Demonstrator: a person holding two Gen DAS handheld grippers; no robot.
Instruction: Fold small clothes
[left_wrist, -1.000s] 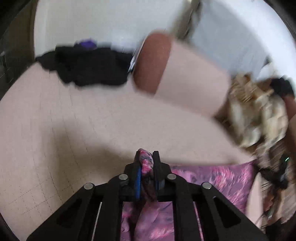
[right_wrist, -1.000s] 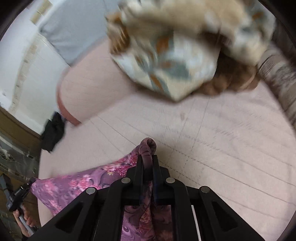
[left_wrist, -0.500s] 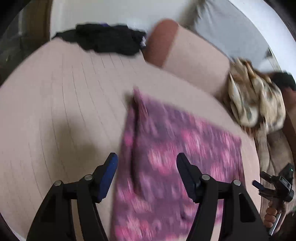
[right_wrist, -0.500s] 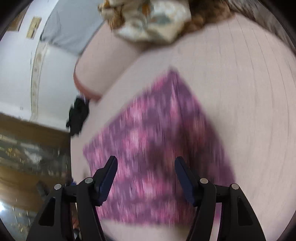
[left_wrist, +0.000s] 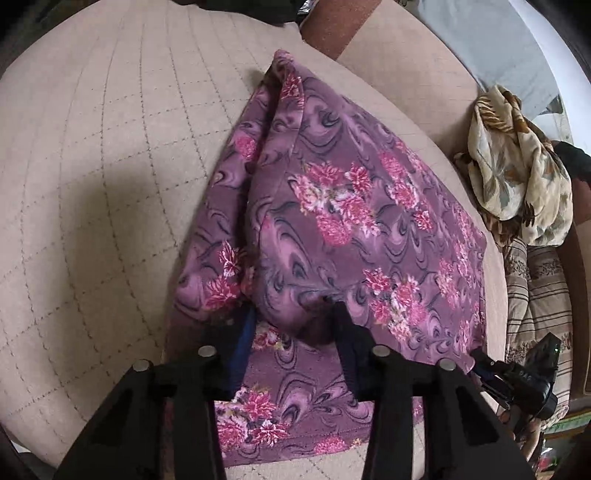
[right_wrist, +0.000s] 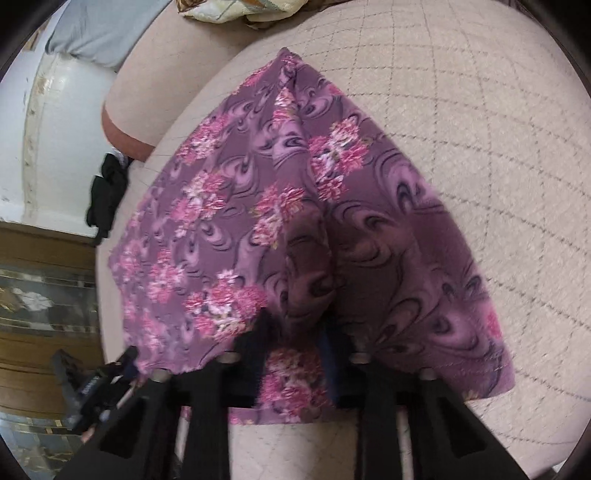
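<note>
Both our left gripper (left_wrist: 291, 328) and right gripper (right_wrist: 295, 328) stand apart around raised folds of the purple floral cloth (left_wrist: 343, 221), which lies rumpled.

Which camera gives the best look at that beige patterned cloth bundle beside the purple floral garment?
The left wrist view. There the beige patterned bundle appears whole and sharp, piled at the cushion's right edge, apart from the purple floral garment. The right wrist view catches only a cropped sliver at its top edge.
</note>
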